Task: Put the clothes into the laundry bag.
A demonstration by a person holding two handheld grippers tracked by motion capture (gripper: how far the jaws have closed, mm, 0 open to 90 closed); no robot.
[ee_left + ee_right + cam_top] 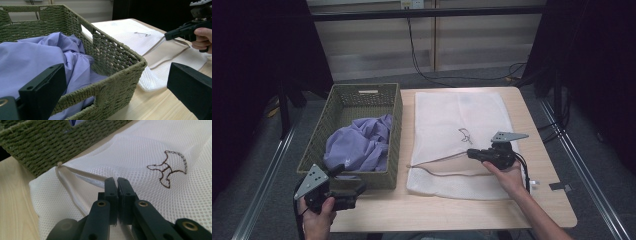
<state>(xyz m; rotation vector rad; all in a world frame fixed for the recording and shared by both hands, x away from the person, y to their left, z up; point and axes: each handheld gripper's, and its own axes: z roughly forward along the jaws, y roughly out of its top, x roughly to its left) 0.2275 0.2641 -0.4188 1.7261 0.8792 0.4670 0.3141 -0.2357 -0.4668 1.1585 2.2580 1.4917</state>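
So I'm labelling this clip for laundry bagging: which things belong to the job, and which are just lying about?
In the job:
- white mesh laundry bag, its opening edge pinched by the right gripper
- purple garment
- green woven basket holding it
- left gripper, open

Lying about:
- black cables on the floor beyond the table

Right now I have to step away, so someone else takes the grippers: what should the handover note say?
Right gripper: shut on the top layer of the white mesh laundry bag at its zipper opening, holding it up.
Left gripper: open, holding nothing, at the near rim of the green woven basket.
Lavender shirt: crumpled in the basket, left of the bag.
Done: bag mouth opened.
Left, probably: move the shirt into the bag, close the bag.
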